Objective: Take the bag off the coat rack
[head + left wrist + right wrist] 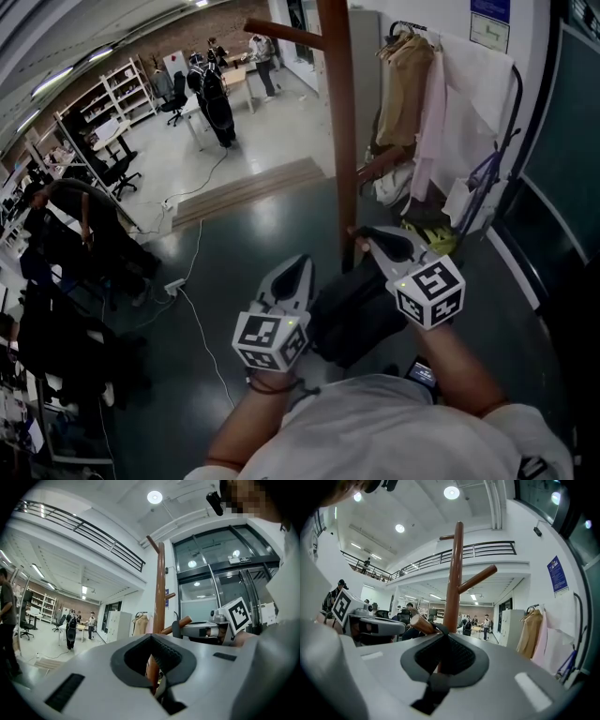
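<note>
Head view: the black bag (356,314) hangs low against the coat rack (339,112), between the left gripper (298,272) and the right gripper (375,239), so lifting it off looks begun but not done. Left gripper view: its jaws are pressed together beside the pole. Right gripper view: its jaws pinch the bag's strap (436,686), which loops over a low peg (423,624); the next move probably calls for drawing it up past the peg's tip.

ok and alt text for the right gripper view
The right tool is shut on a black strap hung over a short peg of a tall brown wooden coat rack. Behind are a railed balcony and pale coats hanging.
</note>
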Motion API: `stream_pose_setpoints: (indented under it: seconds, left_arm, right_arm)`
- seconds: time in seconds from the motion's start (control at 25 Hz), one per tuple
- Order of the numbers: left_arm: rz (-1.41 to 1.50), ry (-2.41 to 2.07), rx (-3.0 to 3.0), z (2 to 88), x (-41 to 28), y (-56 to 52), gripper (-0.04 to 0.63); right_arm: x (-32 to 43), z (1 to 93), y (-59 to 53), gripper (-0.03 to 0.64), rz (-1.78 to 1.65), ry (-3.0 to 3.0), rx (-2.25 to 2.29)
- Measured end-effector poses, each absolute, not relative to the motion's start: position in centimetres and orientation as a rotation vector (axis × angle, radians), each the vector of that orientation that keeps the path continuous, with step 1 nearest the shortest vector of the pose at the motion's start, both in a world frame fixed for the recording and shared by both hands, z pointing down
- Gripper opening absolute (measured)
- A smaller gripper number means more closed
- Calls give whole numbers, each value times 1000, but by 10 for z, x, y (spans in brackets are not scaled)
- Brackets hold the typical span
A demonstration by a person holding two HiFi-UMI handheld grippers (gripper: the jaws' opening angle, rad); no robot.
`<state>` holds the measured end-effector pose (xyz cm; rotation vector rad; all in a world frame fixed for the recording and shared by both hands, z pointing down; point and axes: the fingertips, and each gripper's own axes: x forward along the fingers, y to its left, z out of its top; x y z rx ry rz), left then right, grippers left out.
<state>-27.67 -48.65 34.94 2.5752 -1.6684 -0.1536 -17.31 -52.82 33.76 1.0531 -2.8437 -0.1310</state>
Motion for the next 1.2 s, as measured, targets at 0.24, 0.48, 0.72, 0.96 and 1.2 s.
stream_pose_setpoints:
  seconds: [0.24,0.48,0.72,0.96,1.2]
  left_arm:
    - [-178,-1661,2591,341,-277,-472,6]
    - [-180,-1652,2593,341,-272,-457,6]
    - [-165,-1645,2595,344,-266,-451,6]
    - [-130,-1649,2611,352,-260,-448,6]
    - [-122,-1608,2586,371,-257,-446,6]
  right_arm:
    - [-167,319,-504,23,-153,-2877,1062]
    - [-156,311,-479,23,-133,-2914,1080]
    - [-146,323,-470,23,-71,-2926,1106]
    - [-143,350,-466,24,23,-2915,1104]
    - [-144,379,-461,23,70,-2894,1130]
